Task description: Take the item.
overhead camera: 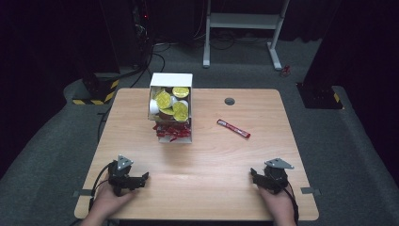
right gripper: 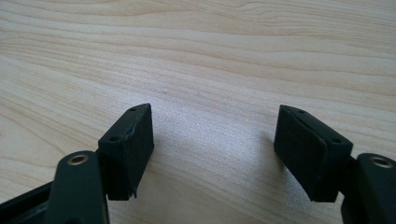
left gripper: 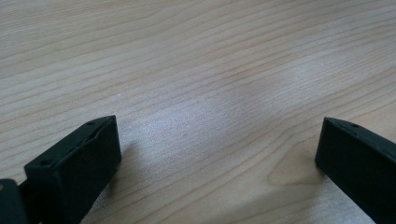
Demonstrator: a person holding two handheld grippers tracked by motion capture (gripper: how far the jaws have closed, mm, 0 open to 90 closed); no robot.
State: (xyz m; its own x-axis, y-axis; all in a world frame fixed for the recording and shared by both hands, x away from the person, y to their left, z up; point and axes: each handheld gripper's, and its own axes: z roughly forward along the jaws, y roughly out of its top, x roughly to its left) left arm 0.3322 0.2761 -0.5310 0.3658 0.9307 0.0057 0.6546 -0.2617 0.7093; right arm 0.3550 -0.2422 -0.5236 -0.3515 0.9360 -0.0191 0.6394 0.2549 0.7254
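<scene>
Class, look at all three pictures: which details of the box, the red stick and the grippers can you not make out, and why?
- White box, high view: lower contents hidden by the yellow-lidded cups on top.
- Red stick packet, high view: print too small.
- Left gripper, right gripper, own views: bodies cut off by the bottom edge.

In my left gripper (left gripper: pixel 217 140) view, the frame's edge cuts off both jaws. The red packets (overhead camera: pixel 172 132) in the white box (overhead camera: pixel 170 80) are too small to count, and print on the red stick (overhead camera: pixel 233 128) is unreadable.
</scene>
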